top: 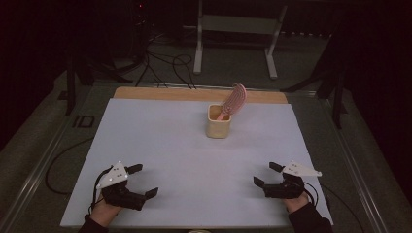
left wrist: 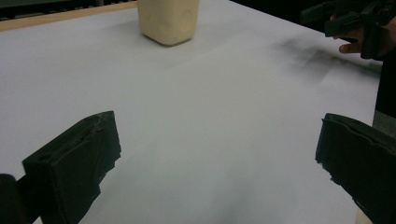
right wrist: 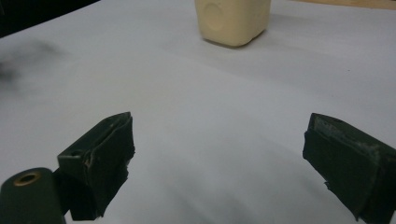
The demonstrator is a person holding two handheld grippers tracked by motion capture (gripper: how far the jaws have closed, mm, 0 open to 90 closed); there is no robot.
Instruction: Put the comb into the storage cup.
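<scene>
Near the front edge of the table (top: 145,126) both grippers are hovering with jaws spread wide, grasping nothing: left gripper (top: 137,181), right gripper (top: 268,174). Well ahead of them, the cup (top: 218,121) is standing upright toward the back, with a pink brush (top: 234,100) leaning out of it. To me it looks like either the very start or the wrap-up, hard to call. If the brush is coming out, one gripper is going to need a long reach forward and a pinch high on it. Gripper views are cutting off the cup's top, and the handle is sitting hidden inside.
</scene>
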